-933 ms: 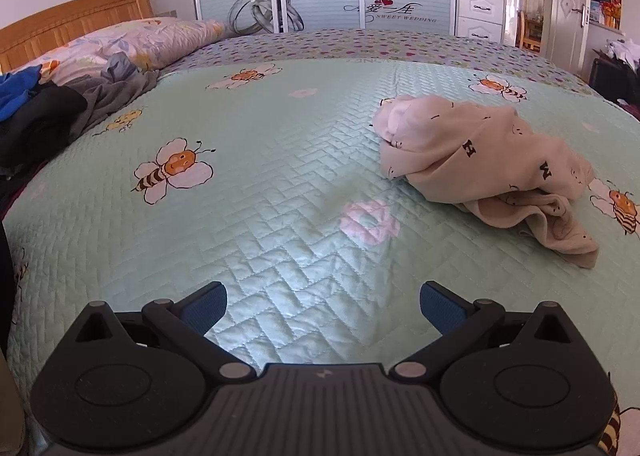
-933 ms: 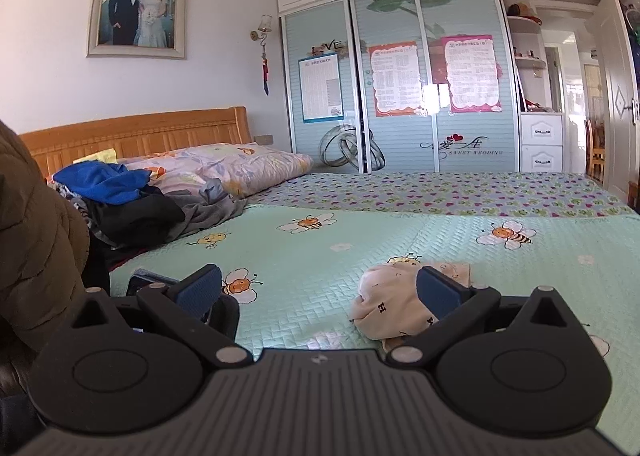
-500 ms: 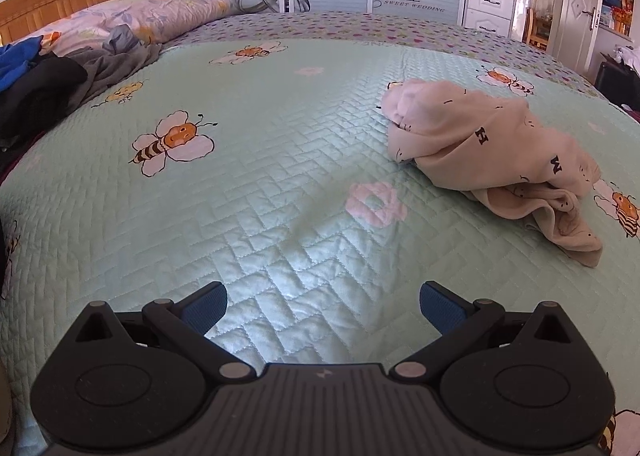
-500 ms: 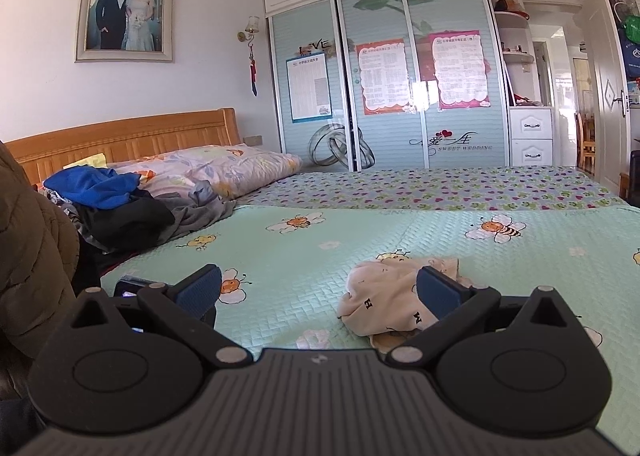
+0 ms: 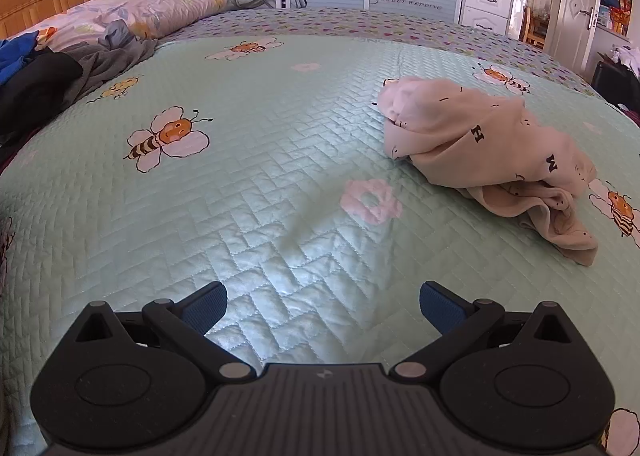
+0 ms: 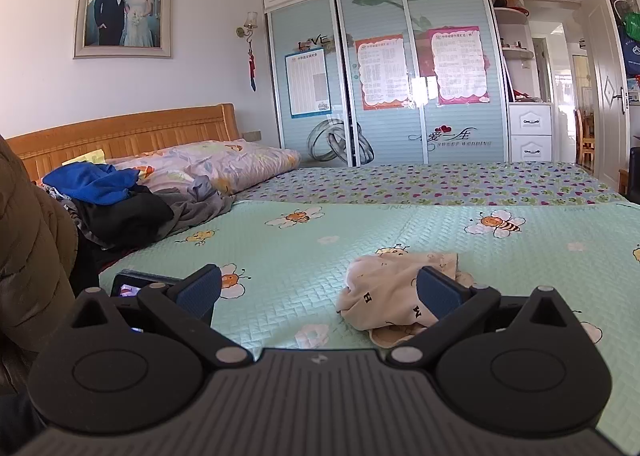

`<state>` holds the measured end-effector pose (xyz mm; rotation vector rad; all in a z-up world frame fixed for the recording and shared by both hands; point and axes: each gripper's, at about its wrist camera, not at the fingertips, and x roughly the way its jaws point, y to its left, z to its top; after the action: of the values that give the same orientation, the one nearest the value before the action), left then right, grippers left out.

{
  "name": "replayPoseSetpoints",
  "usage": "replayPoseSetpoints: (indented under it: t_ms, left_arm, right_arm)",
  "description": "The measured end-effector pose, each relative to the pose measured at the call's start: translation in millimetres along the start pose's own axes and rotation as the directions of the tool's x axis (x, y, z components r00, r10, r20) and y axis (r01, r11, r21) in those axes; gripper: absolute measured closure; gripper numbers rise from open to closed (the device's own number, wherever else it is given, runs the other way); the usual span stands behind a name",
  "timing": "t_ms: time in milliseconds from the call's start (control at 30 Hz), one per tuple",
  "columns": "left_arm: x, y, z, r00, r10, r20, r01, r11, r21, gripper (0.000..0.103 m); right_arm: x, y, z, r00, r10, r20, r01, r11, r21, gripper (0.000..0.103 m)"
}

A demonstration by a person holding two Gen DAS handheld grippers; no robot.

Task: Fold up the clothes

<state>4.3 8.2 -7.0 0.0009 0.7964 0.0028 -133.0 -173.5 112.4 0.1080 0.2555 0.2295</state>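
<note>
A crumpled beige garment (image 5: 484,152) printed with small black letters lies in a heap on the green bee-patterned bedspread (image 5: 248,160), right of centre in the left wrist view. My left gripper (image 5: 322,306) hovers open over bare quilt, short of the garment and to its left. In the right wrist view the same beige garment (image 6: 384,292) lies ahead, partly hidden behind the right blue fingertip (image 6: 438,292). My right gripper (image 6: 318,290) is open, held above the bed with nothing between its fingers.
A pile of dark, grey and blue clothes (image 6: 120,204) sits by the pillow (image 6: 216,164) and wooden headboard (image 6: 120,132) at the left. A person's brown padded sleeve (image 6: 28,252) fills the left edge. Wardrobe doors (image 6: 384,80) stand behind the bed.
The left view has tilted down and crept forward, so the garment appears slightly lower and nearer. The right gripper has drifted a little closer to the bed. Both stay open.
</note>
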Motion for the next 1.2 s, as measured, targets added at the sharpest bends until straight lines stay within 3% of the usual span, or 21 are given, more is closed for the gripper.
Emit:
replayPoseSetpoints:
  t_ms: [867, 1200]
  left_arm:
    - [-12, -5, 0, 1.0, -0.023, -0.001, 0.023, 1.0, 0.003, 0.001]
    - [-26, -9, 1, 0.999, -0.042, 0.003, 0.042, 0.999, 0.024, 0.001]
  right_arm:
    - [5, -6, -1, 0.997, -0.063, -0.044, 0.063, 0.998, 0.003, 0.0]
    - [0, -23, 1, 0.998, -0.044, -0.056, 0.049, 0.994, 0.098, 0.0]
